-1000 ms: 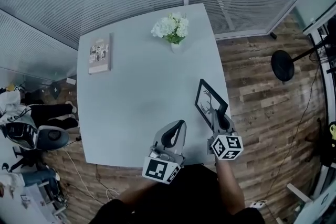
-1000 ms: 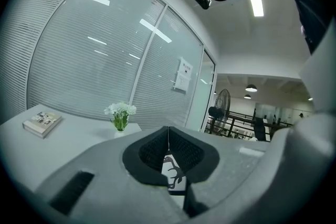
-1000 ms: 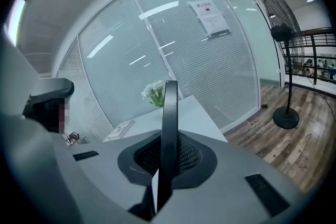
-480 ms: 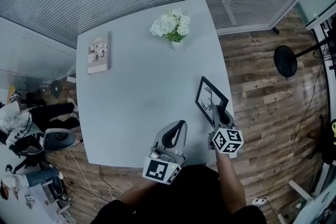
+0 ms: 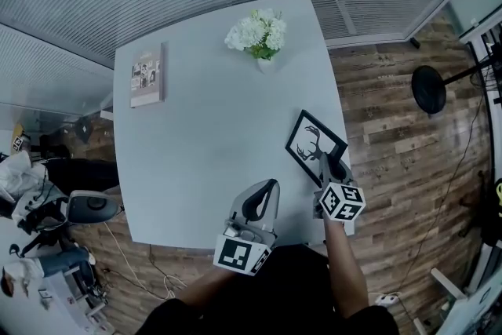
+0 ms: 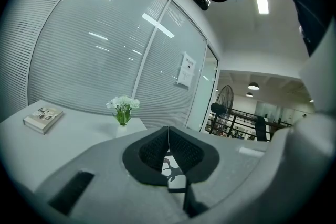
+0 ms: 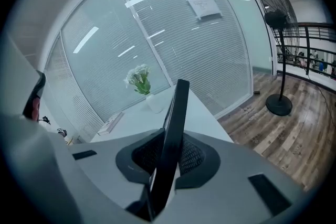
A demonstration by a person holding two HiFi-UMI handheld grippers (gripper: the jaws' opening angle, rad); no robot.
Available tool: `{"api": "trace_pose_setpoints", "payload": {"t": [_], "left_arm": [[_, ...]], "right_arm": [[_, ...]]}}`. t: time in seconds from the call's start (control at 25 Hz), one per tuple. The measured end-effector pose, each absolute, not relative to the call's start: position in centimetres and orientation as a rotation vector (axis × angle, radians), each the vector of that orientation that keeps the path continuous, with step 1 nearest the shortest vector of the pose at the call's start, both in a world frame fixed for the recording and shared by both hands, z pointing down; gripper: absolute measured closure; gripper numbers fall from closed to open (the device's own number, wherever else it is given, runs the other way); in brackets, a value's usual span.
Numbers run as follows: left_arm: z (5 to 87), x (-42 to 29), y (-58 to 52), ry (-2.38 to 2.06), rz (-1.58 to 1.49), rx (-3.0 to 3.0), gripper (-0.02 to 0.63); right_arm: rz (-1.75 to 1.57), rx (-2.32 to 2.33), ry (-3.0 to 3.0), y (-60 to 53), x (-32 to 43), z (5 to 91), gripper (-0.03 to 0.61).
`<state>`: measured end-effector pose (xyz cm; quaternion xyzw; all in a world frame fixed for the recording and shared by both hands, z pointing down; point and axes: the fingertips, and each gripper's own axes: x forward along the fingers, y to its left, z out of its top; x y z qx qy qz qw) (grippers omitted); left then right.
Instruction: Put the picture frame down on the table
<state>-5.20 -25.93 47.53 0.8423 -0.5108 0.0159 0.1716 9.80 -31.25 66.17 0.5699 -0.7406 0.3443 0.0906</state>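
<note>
Right gripper (image 7: 167,159) clamps the black-framed deer picture (image 5: 311,143), left gripper (image 6: 168,148) is closed and empty, white flowers (image 5: 256,33) fill the small white vase (image 5: 264,65).

On the table (image 5: 204,145), book (image 5: 147,79) far left, flowers (image 5: 256,34) far right; frame (image 5: 314,147) near right, left gripper (image 5: 261,200) beside it.

Open tabletop (image 5: 212,153) ahead; book (image 5: 147,79) and flower vase (image 5: 258,39) stand only along its far edge.
</note>
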Motion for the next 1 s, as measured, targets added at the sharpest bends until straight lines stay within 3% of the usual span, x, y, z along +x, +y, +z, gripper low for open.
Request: {"api": "trace_pose_setpoints", "payload": {"t": [1.0], "left_arm": [[49.1,-5.2,-26.5,-1.435,0.079,2.362,0.597]], "right_arm": [[1.205,1.641,-2.027,-31.4,10.7,73.9,0.405]]}}
